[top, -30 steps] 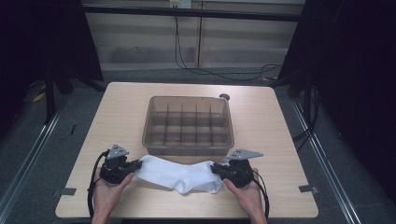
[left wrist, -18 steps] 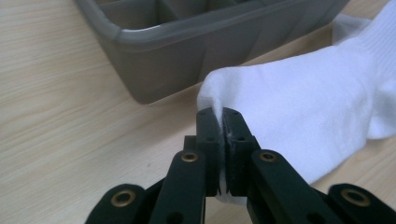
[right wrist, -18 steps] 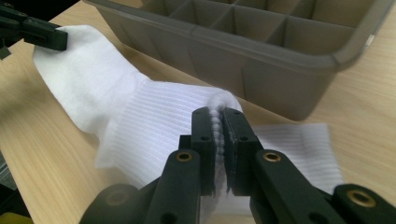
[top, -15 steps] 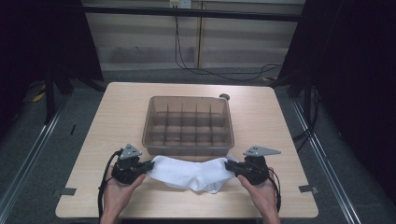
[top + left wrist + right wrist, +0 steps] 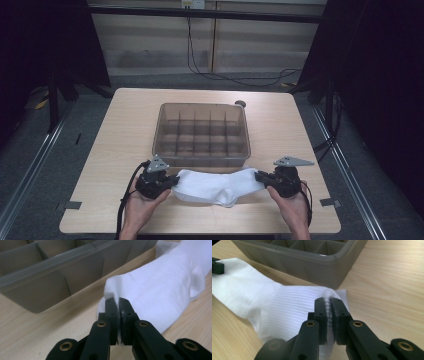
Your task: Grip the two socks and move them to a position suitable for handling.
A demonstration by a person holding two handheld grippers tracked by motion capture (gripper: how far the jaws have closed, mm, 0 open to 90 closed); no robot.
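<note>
Two grippers shared one white sock [image 5: 212,186], stretched flat on the table [image 5: 125,130] just in front of the compartment tray [image 5: 201,132]. I read this as pulling it straight, presumably before folding. Left gripper [image 5: 119,301] was clamped tight on the toe end; right gripper [image 5: 330,301] was pinched shut on the ribbed cuff. Gripper views gave me the rib texture and fabric bunched between the pads; the high view gave the sock's full span and the tray's grid of empty cells.
</note>
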